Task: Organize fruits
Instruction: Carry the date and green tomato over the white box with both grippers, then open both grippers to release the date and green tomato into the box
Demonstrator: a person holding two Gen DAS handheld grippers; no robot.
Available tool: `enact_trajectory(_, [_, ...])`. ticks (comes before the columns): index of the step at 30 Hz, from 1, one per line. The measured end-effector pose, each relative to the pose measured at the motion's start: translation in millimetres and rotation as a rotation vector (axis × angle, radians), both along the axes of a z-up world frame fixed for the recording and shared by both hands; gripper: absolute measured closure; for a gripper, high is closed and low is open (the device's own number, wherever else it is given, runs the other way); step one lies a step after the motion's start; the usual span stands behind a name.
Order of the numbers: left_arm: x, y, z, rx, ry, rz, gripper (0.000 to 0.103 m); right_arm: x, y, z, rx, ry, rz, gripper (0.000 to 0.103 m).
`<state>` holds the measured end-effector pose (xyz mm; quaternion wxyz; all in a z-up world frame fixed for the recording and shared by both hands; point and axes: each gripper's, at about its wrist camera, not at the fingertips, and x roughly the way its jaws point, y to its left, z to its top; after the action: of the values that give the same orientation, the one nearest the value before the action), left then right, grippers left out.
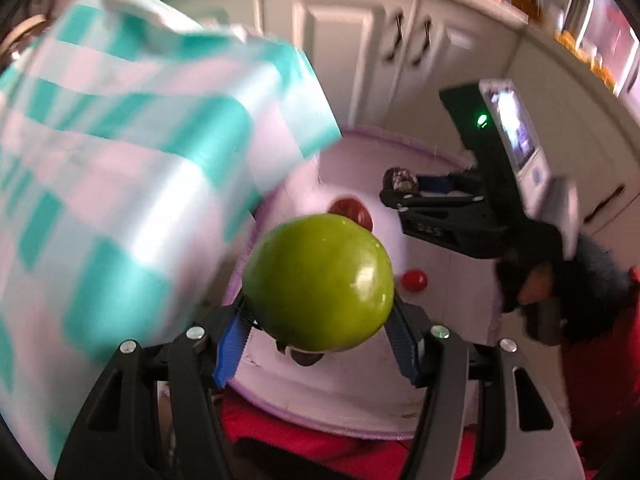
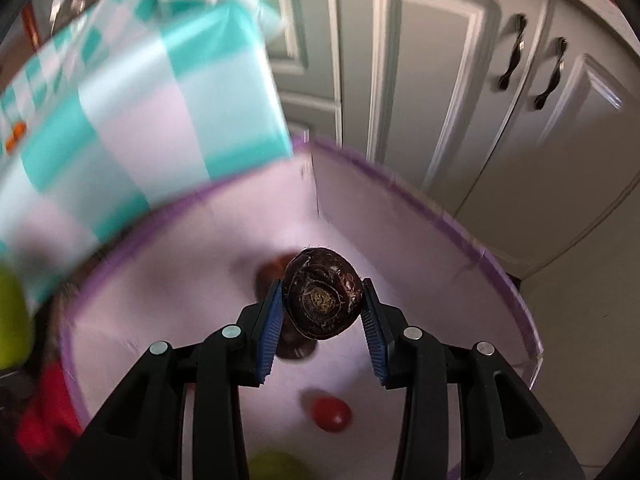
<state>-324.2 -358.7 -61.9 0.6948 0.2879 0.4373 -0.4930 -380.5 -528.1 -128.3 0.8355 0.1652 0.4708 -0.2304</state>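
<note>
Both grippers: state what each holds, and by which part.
Left gripper clamps the round green apple across its sides; right gripper pinches the dark brown round fruit likewise.

No lettering, label, brand or number can be read anywhere.

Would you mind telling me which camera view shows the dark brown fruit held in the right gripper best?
The right wrist view: the dark brown fruit sits large and sharp, centred in the right gripper, showing its ringed end. The left wrist view shows it only small and distant, side-on in that gripper above the white bin.
</note>
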Motion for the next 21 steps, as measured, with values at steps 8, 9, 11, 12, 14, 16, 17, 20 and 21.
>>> enact_trajectory(8, [14, -55, -93, 0.228, 0.044, 0.012, 0.042, -3, -3, -47, -0.018, 0.222, 0.063, 0.064])
enact_trajectory(9, [14, -61, -104, 0.254, 0.038, 0.003, 0.042, -2, -3, -50, -0.02, 0.238, 0.068, 0.064])
enact_trajectory(11, [10, -69, -117, 0.286, 0.02, -0.013, 0.042, 1, -3, -59, -0.029, 0.283, 0.078, 0.064])
enact_trajectory(12, [9, -72, -125, 0.303, 0.02, -0.021, 0.042, 2, -3, -62, -0.03, 0.3, 0.082, 0.064])
enact_trajectory(14, [7, -76, -133, 0.316, 0.023, -0.035, 0.043, 4, 1, -65, -0.02, 0.315, 0.097, 0.064])
enact_trajectory(16, [3, -79, -137, 0.32, 0.025, -0.053, 0.051, 7, 2, -70, -0.019, 0.341, 0.114, 0.064])
enact_trajectory(17, [2, -80, -137, 0.321, 0.014, -0.055, 0.051, 9, 4, -71, -0.022, 0.352, 0.119, 0.064])
enact_trajectory(20, [1, -81, -134, 0.307, 0.019, -0.064, 0.05, 11, 6, -72, -0.021, 0.35, 0.125, 0.064])
enact_trajectory(21, [1, -81, -135, 0.307, 0.02, -0.061, 0.049, 11, 5, -72, -0.019, 0.351, 0.119, 0.064])
